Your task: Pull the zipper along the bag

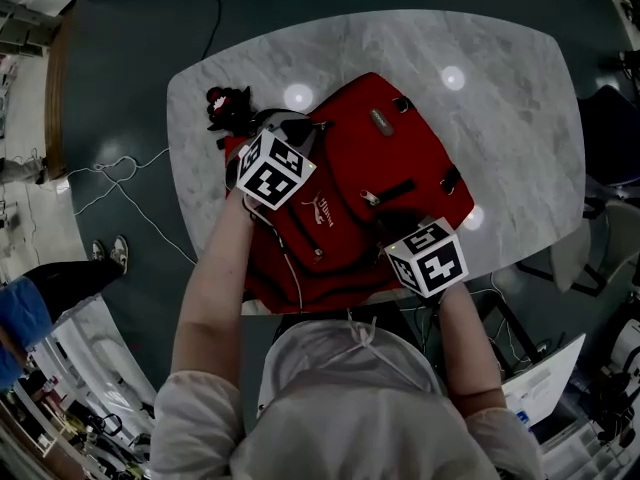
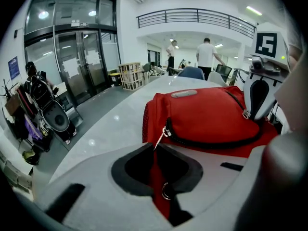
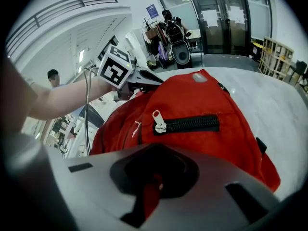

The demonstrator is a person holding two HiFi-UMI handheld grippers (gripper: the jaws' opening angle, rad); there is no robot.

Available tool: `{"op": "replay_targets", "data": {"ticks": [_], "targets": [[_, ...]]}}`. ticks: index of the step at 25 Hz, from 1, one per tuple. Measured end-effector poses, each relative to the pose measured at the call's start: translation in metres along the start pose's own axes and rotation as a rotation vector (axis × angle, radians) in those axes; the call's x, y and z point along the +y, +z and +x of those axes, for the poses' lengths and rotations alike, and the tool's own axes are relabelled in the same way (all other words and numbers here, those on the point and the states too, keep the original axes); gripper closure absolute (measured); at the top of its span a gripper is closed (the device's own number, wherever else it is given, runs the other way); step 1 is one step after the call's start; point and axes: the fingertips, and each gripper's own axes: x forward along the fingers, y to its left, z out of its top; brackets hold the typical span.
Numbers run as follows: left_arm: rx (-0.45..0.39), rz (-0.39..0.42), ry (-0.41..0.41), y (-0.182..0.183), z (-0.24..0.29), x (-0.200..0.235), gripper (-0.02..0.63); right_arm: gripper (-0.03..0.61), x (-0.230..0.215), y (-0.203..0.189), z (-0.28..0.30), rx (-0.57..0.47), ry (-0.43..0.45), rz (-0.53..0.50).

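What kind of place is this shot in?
Probably an open-plan office or lab hall, indoors. Tall glass doors and a mezzanine railing show in the left gripper view, with people standing further back. The red backpack lies on a pale marble-look table.

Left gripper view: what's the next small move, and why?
Probably release, then ease the left gripper forward onto the zipper pull: its fingers clamp only a red strap, the pull sits beyond them, and the right gripper pins the bag.
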Motion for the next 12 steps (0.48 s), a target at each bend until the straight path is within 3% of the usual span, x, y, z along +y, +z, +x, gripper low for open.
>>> {"op": "replay_targets", "data": {"ticks": [12], "targets": [[-0.014, -0.055, 0.035, -0.0019, -0.0016, -0.0032, 0.580, 0.554, 0.0003, -0.0009, -0.0010, -0.027, 0.003, -0.005]]}}
